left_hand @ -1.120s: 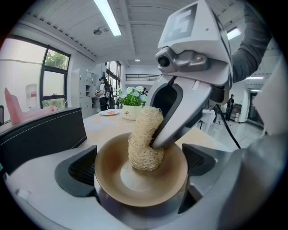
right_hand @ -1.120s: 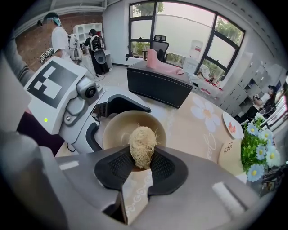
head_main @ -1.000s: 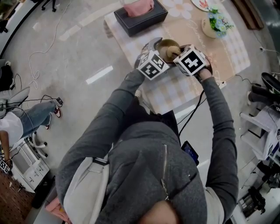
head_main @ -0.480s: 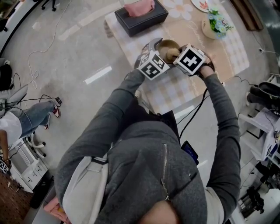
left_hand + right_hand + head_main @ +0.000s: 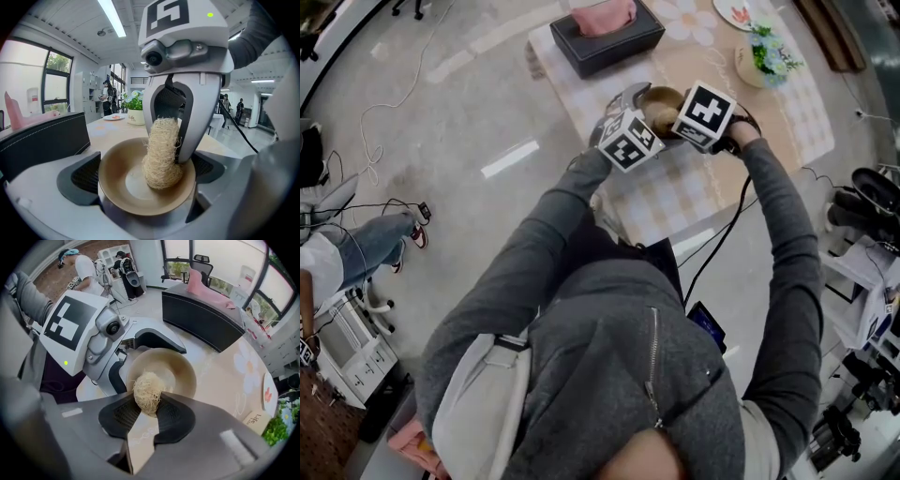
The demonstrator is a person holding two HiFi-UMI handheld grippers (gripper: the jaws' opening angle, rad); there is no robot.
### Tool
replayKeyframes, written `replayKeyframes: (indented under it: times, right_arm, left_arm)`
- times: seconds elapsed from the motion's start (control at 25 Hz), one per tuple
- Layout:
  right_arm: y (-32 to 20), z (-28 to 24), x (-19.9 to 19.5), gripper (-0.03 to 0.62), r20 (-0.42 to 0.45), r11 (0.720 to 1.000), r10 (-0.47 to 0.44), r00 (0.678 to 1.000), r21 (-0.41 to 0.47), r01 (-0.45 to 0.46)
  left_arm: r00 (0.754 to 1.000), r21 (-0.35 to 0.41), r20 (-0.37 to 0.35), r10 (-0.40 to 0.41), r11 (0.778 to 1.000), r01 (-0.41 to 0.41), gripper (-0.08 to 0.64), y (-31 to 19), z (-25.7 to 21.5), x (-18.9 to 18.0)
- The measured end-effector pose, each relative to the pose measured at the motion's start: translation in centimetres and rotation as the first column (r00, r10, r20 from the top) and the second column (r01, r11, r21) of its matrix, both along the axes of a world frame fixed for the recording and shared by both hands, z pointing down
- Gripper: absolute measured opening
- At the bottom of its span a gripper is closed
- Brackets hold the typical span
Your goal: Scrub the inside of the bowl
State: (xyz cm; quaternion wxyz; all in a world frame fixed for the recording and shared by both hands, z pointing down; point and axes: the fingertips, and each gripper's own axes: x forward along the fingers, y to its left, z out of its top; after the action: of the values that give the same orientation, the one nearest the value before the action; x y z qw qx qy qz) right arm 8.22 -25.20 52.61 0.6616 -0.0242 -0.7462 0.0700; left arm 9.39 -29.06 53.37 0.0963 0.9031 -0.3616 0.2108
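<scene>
Over the table (image 5: 675,192), the left claw (image 5: 146,177) is clamped on the tan bowl (image 5: 121,183), while the right claw (image 5: 146,405) pinches a loofah scrubber (image 5: 146,391) pressed against the bowl's inside.

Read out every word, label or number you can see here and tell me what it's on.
"Life": on the white flower pot standing on the table; it also shows in the right gripper view.
The smaller print under it is too small to read.
The marker cubes carry black-and-white patterns only, no words.
</scene>
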Motion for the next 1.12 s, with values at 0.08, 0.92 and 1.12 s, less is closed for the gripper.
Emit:
replayKeyframes:
  times: [0.08,0.92,1.12]
  right_arm:
    - [0.0,0.0,-0.1,0.084,0.004,1.0,0.001,1.0,-0.018,-0.001]
    - [0.3,0.3,-1.8,0.084,0.105,0.997,0.006,0.995,-0.081,0.003]
    - [0.3,0.3,-2.3,0.085,0.124,0.996,0.013,0.992,-0.085,-0.002]
  left_arm:
    - [1.0,0.001,0.0,0.001,1.0,-0.001,0.594,0.0,-0.1,0.0]
    - [1.0,-0.001,-0.001,0.003,1.0,-0.003,0.594,0.0,-0.1,0.0]
    - [1.0,-0.003,0.0,0.002,1.0,-0.002,0.594,0.0,-0.1,0.0]
